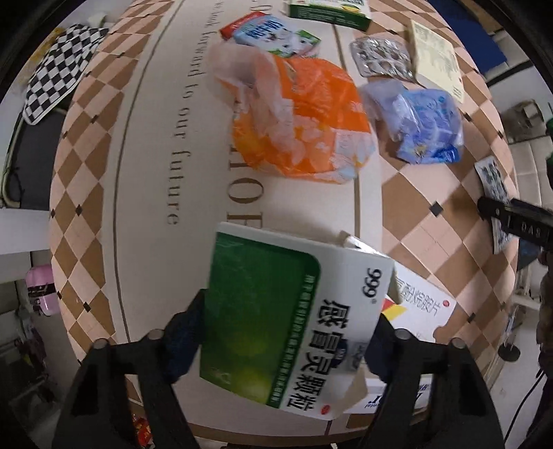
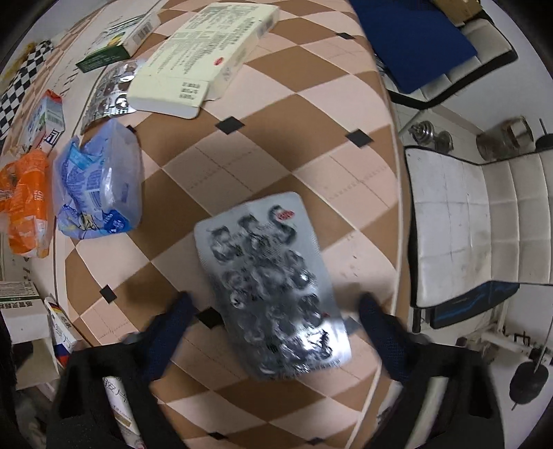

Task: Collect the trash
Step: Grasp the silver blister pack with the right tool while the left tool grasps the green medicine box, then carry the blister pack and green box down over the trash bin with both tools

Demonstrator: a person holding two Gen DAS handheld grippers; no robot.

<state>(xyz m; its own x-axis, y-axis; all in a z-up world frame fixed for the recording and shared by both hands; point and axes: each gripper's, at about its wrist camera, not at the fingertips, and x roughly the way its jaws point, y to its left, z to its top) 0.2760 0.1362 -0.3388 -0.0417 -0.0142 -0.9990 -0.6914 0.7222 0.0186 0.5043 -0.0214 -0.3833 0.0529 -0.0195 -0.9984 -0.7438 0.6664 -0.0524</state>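
A green and white medicine box (image 1: 276,311) sits tilted between the fingers of my left gripper (image 1: 283,342), and both pads touch its sides, so the gripper is shut on it. Under the box lies a white carton (image 1: 421,304) on the checked table cover (image 1: 414,214). My right gripper (image 2: 276,307) points down over a silver blister pack (image 2: 269,276) near the table's right edge. The pack lies between the open fingers, with a gap on each side.
More trash lies across the table: an orange bag (image 1: 304,124), a crumpled blue wrapper (image 2: 100,186), a second blister pack (image 1: 380,57), a cream box (image 2: 200,55), a milk carton (image 1: 269,32) and a green box (image 2: 114,45). A white chair (image 2: 466,224) and dumbbells (image 2: 432,134) stand beside the table.
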